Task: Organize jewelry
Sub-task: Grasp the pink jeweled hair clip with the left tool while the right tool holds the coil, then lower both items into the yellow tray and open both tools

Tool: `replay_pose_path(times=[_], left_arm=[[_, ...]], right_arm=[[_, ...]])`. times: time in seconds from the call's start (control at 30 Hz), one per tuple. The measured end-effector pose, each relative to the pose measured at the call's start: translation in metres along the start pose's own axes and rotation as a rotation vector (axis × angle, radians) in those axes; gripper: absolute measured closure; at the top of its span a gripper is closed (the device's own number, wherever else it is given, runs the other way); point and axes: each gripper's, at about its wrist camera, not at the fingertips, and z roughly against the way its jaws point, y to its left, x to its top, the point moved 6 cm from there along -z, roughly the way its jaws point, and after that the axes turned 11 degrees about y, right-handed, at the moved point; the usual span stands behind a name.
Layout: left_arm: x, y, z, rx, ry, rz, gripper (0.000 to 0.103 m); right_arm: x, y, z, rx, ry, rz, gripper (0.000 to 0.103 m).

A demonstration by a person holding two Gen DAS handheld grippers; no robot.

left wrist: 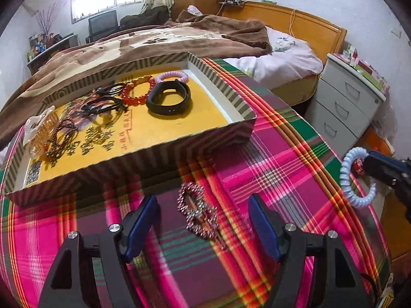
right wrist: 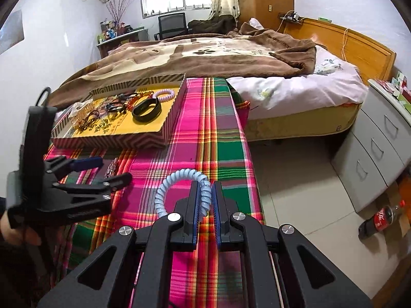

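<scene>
My left gripper point(left wrist: 203, 210) is open, its blue pads on either side of a sparkly rhinestone hair clip point(left wrist: 197, 211) lying on the plaid cloth. My right gripper point(right wrist: 205, 195) is shut on a light blue spiral hair tie point(right wrist: 179, 177), held above the cloth; it also shows in the left wrist view point(left wrist: 355, 177). A striped shallow box point(left wrist: 218, 125) with a yellow floor holds a black band point(left wrist: 168, 97), a red bead bracelet point(left wrist: 136, 92), a pink spiral tie point(left wrist: 170, 75), black hair ties and clips. The box point(right wrist: 164, 118) lies ahead on the left in the right wrist view.
The plaid-covered table point(right wrist: 213, 138) ends at its right edge over a tiled floor. A bed with a brown blanket point(right wrist: 205, 51) lies behind. A grey drawer unit point(right wrist: 380, 148) and a cola bottle point(right wrist: 380, 220) are to the right.
</scene>
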Motion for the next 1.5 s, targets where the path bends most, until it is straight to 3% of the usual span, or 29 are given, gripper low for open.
replay_pose_path(times=[0.17,0.23,0.3,0.33,0.4,0.53,0.73,0.97,1.2,1.5], left_arm=[[0.003,-0.001,-0.002,0.024,-0.01,-0.009,0.033],[0.004,0.0,-0.001,0.03,-0.017,-0.008,0.055],[0.005,-0.002,0.001,0.018,-0.023,-0.024,0.066],[0.005,-0.004,0.002,0.026,-0.028,-0.036,0.081],[0.006,-0.005,0.003,0.045,-0.034,-0.044,0.092],[0.005,-0.003,0.007,-0.003,-0.036,-0.038,0.093],[0.013,0.021,0.039,-0.041,-0.107,0.01,0.092],[0.036,0.066,0.071,-0.029,-0.171,0.067,0.092],[0.056,0.109,0.069,-0.061,-0.173,0.125,0.092],[0.07,0.142,0.058,-0.129,-0.175,0.151,0.092]], right_arm=[[0.003,-0.001,-0.001,0.007,-0.006,0.001,0.094],[0.003,-0.001,-0.002,0.012,-0.006,-0.002,0.094],[0.003,-0.001,-0.003,0.016,-0.006,-0.006,0.094],[0.003,0.0,-0.004,0.017,-0.004,-0.005,0.094],[0.003,0.001,-0.004,0.019,-0.002,-0.002,0.094],[0.006,0.002,-0.004,0.02,-0.004,0.0,0.094],[0.019,0.01,-0.002,0.037,-0.018,0.006,0.094],[0.051,0.037,-0.001,0.081,-0.049,0.031,0.094],[0.087,0.068,-0.033,0.115,-0.018,0.046,0.094],[0.107,0.084,-0.067,0.149,0.032,0.045,0.094]])
